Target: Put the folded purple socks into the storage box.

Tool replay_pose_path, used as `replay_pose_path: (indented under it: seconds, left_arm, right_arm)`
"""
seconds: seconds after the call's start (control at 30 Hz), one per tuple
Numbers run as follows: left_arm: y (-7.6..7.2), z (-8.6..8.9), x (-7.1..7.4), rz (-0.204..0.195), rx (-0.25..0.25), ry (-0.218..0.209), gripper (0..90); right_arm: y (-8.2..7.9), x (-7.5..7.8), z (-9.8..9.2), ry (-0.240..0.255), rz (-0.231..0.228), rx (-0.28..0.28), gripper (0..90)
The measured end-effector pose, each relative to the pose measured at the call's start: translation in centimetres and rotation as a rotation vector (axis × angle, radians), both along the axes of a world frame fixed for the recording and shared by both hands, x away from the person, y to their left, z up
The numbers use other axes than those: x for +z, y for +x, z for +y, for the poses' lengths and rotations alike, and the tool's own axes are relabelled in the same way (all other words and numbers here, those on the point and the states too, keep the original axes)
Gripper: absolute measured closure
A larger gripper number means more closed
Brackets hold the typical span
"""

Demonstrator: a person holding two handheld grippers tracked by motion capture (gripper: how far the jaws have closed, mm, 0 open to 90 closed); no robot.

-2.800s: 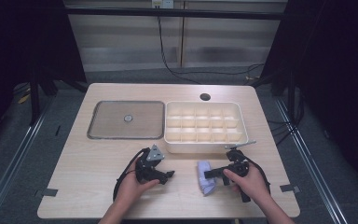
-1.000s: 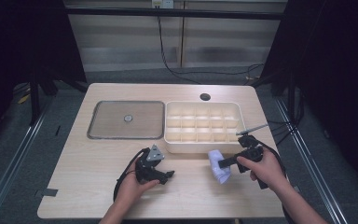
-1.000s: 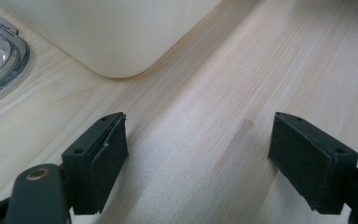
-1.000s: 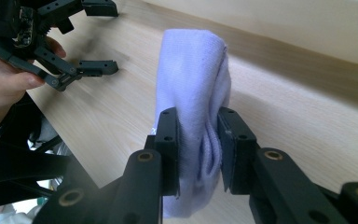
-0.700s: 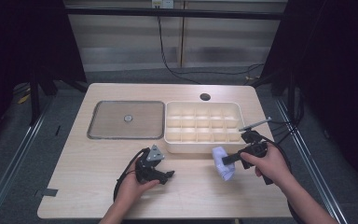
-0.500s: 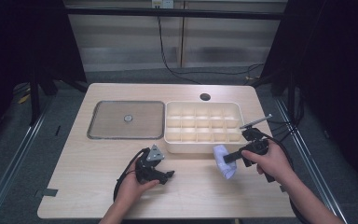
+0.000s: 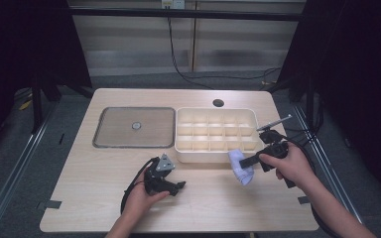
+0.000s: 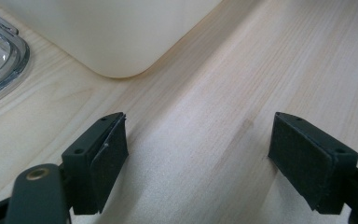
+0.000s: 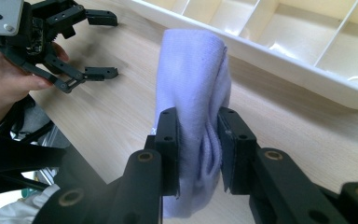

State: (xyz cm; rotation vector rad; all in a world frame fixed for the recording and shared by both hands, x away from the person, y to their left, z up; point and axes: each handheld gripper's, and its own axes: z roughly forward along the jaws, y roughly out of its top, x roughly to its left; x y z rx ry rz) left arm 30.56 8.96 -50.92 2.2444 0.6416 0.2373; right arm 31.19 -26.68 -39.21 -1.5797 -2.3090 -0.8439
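Note:
A rolled pale lilac cloth (image 7: 240,166) (image 9: 193,93) hangs off the table, pinched in my right gripper (image 7: 246,161) (image 9: 197,151), just in front of the cream divided box (image 7: 216,134) (image 9: 279,32) near its right front corner. My left gripper (image 7: 178,187) (image 8: 200,154) rests low over the bare wood in front of the box's left front corner (image 8: 116,51), jaws wide apart with nothing between them. It also appears far off in the right gripper view, as an open left gripper (image 9: 98,46) held by a hand.
A clear flat lid (image 7: 134,127) (image 8: 0,60) with a round knob lies left of the box. A round cable hole (image 7: 218,103) sits behind the box. Cables trail from both grippers. Open wooden tabletop (image 7: 203,208) spreads toward the front edge.
My right gripper has carried the cloth up and to the right, from the table in front of the person toward the box's right front corner. The left gripper has stayed put.

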Motion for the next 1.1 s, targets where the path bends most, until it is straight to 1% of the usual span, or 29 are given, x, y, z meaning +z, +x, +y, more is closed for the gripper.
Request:
replay_pose_path:
  seconds: [0.07, 0.23, 0.27, 0.3, 0.33, 0.43, 0.6, 0.63, 0.7, 0.83, 0.87, 0.9, 0.97, 1.07, 1.1]
  left_arm:
    - [0.0, 0.0, 0.0, 0.0, 0.0, 0.0, 18.8]
    - [0.0, 0.0, 0.0, 0.0, 0.0, 0.0, 18.8]
    - [0.0, 0.0, 0.0, 0.0, 0.0, 0.0, 18.8]
    - [0.0, 0.0, 0.0, 0.0, 0.0, 0.0, 18.8]
    - [0.0, 0.0, 0.0, -0.002, 0.001, -0.002, 18.8]
    - [0.0, 0.0, 0.0, 0.0, 0.0, 0.0, 18.8]
    - [0.0, 0.0, 0.0, 0.0, 0.0, 0.0, 18.8]
    - [0.0, 0.0, 0.0, 0.0, 0.0, 0.0, 18.8]
    - [0.0, 0.0, 0.0, 0.0, 0.001, -0.001, 18.8]
    - [0.0, 0.0, 0.0, 0.0, 0.0, -0.001, 18.8]
    - [0.0, 0.0, 0.0, 0.0, 0.0, 0.0, 18.8]
    - [0.0, 0.0, 0.0, 0.0, 0.0, 0.0, 18.8]
    - [0.0, 0.0, 0.0, -0.001, 0.001, 0.0, 18.8]
    - [0.0, 0.0, 0.0, 0.0, 0.006, -0.006, 18.8]
    - [0.0, 0.0, 0.0, 0.0, 0.006, -0.006, 18.8]
  right_arm:
    - [0.1, 0.2, 0.1, -0.009, 0.003, -0.003, 71.8]
    - [0.5, 0.9, -0.2, -0.013, -0.003, -0.001, 71.8]
    - [0.6, 1.0, -0.3, -0.01, -0.006, -0.009, 71.8]
    - [0.7, 1.2, -0.4, -0.017, 0.001, -0.011, 71.8]
    - [0.8, 1.3, -0.5, -0.013, -0.007, -0.016, 71.8]
    - [1.1, 1.7, -0.7, -0.018, -0.007, -0.025, 71.8]
    - [1.8, 2.0, -1.1, -0.031, -0.021, -0.024, 71.8]
    - [1.9, 2.1, -1.1, -0.04, -0.013, -0.038, 71.8]
    - [2.2, 2.2, -1.3, -0.047, -0.021, -0.036, 71.7]
    - [2.8, 2.2, -1.6, -0.062, -0.023, -0.052, 71.8]
    - [2.9, 2.2, -1.7, -0.062, -0.032, -0.054, 71.7]
    - [3.0, 2.2, -1.7, -0.068, -0.028, -0.056, 71.8]
    - [3.3, 2.1, -1.8, -0.073, -0.037, -0.061, 71.8]
    - [3.6, 2.0, -1.9, -0.095, -0.033, -0.068, 71.8]
    - [3.7, 1.9, -1.9, -0.092, -0.039, -0.07, 71.8]
